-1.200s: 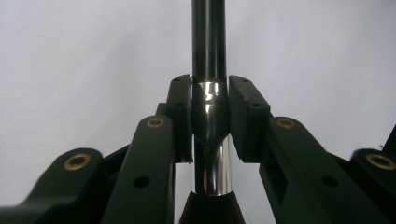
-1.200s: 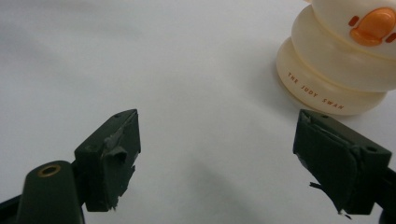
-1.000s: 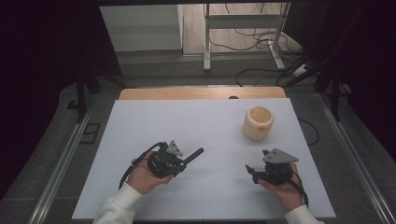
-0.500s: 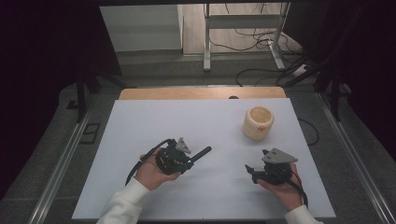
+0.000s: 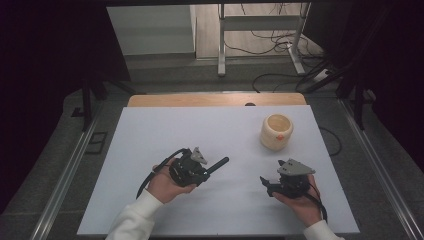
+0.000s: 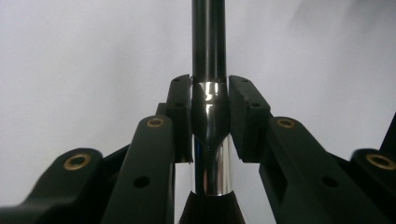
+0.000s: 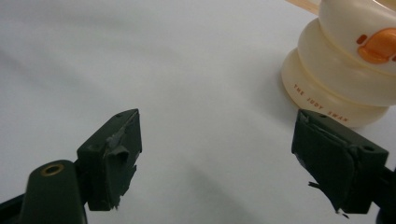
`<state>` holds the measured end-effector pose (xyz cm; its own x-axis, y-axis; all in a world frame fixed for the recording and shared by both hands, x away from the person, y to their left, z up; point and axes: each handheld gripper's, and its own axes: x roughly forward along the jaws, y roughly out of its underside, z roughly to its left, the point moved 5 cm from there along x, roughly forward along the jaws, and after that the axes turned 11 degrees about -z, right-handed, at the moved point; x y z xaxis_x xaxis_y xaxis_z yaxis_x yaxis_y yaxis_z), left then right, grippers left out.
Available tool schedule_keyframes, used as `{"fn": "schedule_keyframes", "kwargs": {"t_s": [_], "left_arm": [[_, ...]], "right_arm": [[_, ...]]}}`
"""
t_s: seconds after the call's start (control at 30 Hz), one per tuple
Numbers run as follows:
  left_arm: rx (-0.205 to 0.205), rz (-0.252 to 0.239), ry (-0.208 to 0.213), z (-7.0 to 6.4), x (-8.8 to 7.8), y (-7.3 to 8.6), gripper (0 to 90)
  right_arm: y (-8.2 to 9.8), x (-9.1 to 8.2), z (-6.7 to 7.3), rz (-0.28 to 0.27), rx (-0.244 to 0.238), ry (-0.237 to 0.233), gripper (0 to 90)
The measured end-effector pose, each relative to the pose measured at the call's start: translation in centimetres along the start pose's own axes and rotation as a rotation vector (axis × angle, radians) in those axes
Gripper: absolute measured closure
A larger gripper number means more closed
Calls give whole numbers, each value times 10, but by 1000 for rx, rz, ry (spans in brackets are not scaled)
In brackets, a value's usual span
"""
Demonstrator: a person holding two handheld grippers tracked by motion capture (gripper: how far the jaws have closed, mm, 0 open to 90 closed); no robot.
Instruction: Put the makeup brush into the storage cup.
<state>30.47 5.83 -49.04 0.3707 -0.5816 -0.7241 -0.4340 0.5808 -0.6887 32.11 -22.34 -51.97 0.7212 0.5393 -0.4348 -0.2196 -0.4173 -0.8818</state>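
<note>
Currently: brush (image 6: 209,135) clamped between left gripper (image 6: 209,119) pads, chrome ferrule pinched right at the fingertips (image 6: 180,116), black handle running straight out ahead of the jaws, dark bristle end just visible back toward the gripper body. Held clear above white table (image 5: 150,145); in high view handle (image 5: 218,164) sticks out of left gripper (image 5: 192,168) toward the table's middle, pointing roughly at the other hand's side. Left hand (image 5: 165,184) wrapped round the gripper body from behind, white sleeve (image 5: 134,220) at the bottom edge, cable looping off the rear. Right gripper (image 7: 224,149) jaws wide apart, nothing between the pads, only bare table ahead. Pad rubber looks chipped and ragged on both fingers (image 7: 114,149). Cream ribbed cup (image 7: 348,70) ahead and off to that gripper's right, standing upright on the table, orange mark on its side, small lettering round the base ring, well clear of the jaws. Same cup (image 5: 276,131) in high view beyond right gripper (image 5: 270,182), apart from it, mouth open upward. Right hand (image 5: 300,200) under its gripper, grey three-cornered plate on top. Far from both grippers: wooden strip (image 5: 215,99) along the table's back edge, cables on the floor behind.
</note>
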Motion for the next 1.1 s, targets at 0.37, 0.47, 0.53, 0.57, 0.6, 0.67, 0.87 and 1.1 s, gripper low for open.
{"fn": "schedule_keyframes", "kwargs": {"t_s": [0.37,0.47,0.53,0.57,0.6,0.67,0.87,1.1], "left_arm": [[38,18,21,-6,11,-6,722],[47,24,24,-7,14,-7,722],[52,28,24,-7,15,-7,722],[52,29,24,-7,15,-7,722],[51,32,23,-7,16,-7,722],[49,37,23,-7,17,-6,722],[58,40,28,-8,19,-6,722],[63,48,29,-7,21,-6,722]], "right_arm": [[-11,6,16,-28,-35,-48,164],[-12,7,18,-30,-44,-62,163],[-13,8,19,-35,-45,-69,163],[-13,9,20,-36,-43,-77,163],[-14,9,21,-40,-37,-85,163],[-17,11,26,-44,-45,-99,163],[-23,21,40,-31,-111,-125,162],[-35,31,52,-38,-175,-156,164]]}}
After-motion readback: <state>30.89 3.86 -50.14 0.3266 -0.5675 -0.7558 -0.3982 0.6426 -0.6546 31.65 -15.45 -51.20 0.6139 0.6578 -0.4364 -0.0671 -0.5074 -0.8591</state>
